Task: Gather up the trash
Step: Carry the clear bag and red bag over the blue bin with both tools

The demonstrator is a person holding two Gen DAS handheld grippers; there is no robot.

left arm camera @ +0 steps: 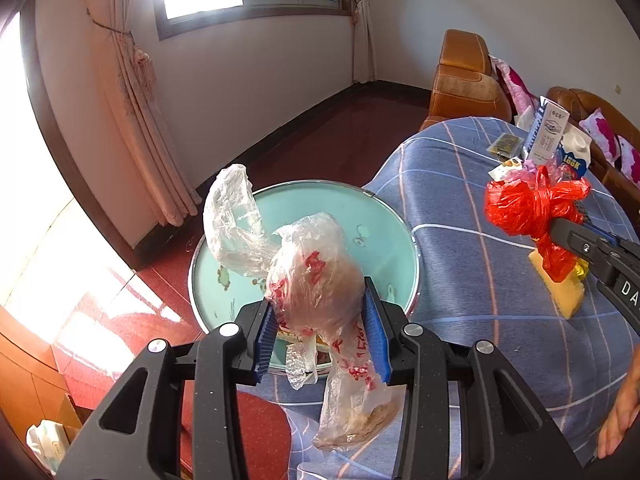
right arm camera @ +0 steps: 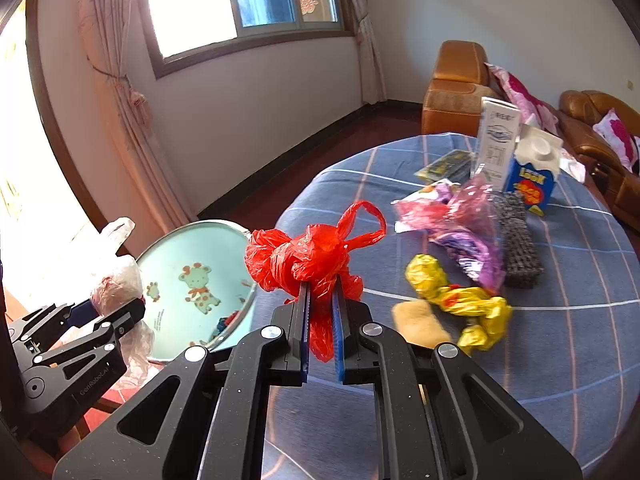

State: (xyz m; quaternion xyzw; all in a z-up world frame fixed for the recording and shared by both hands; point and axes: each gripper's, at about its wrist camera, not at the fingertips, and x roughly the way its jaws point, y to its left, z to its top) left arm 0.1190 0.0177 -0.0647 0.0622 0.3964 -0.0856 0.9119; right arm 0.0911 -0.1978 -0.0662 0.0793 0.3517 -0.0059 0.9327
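Left gripper (left arm camera: pixel 320 320) jaws clamp one clear bag (left arm camera: pixel 320 280); right gripper (right arm camera: pixel 320 312) jaws pinch one red bag (right arm camera: pixel 308 256); perhaps two cartons (right arm camera: pixel 516 156).

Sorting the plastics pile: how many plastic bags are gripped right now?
2. A clear crinkled plastic bag with red print in the left tongs; a knotted red plastic bag in the right tongs.

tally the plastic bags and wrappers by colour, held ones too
red bag, in right gripper: 1
clear bag, in left gripper: 1
yellow wrapper: 1
pink-purple wrapper: 1
total: 4
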